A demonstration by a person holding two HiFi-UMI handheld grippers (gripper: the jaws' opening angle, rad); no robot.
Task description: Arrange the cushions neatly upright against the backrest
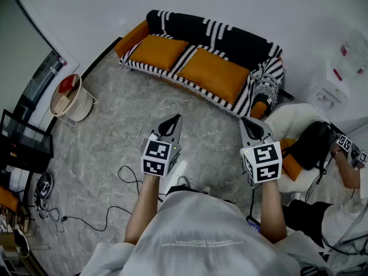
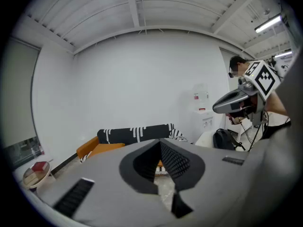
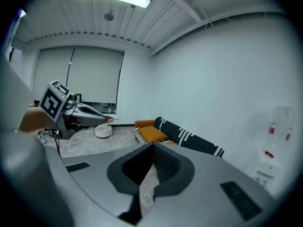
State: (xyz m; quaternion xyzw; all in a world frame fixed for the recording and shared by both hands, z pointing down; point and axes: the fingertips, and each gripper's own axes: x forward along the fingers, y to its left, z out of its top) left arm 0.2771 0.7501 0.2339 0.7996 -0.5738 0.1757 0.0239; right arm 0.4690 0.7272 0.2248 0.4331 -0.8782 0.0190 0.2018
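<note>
A: Grey floor (image 1: 172, 105) up to the sofa (image 1: 230, 39) is open, a wide lane straight ahead.
B: Agreed. Left side: round stand (image 1: 72, 99) by the wall, loose cable (image 1: 123, 174) near the feet. Right side: white chair (image 1: 293, 119), black backpack (image 1: 313, 145) and a seated person (image 1: 345, 177) crowd the sofa's right end.

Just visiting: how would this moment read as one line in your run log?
left gripper: shut, empty | right gripper: shut, empty | orange cushions: both flat on sofa, untouched
</note>
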